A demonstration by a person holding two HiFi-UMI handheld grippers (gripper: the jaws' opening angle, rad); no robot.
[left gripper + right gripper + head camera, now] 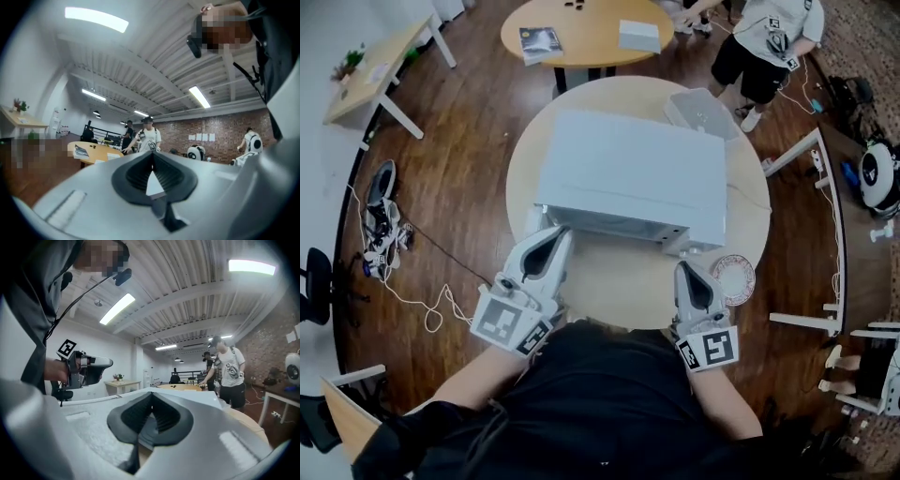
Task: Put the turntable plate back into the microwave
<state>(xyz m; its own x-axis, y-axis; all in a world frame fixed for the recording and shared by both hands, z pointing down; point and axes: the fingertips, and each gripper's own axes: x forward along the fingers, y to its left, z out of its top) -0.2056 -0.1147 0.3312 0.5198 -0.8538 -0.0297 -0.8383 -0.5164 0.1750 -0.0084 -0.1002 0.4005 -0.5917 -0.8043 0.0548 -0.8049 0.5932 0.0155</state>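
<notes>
Round table (619, 281), turntable plate (733, 278) just beside right claw (687, 270)

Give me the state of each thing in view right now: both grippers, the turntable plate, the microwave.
left gripper: jaws together, nothing between them.
right gripper: jaws together, empty.
turntable plate: lying flat on the table beside the right gripper, outside the microwave.
microwave: upright on the table, front toward the person; from above I cannot tell whether its door is open.
</notes>
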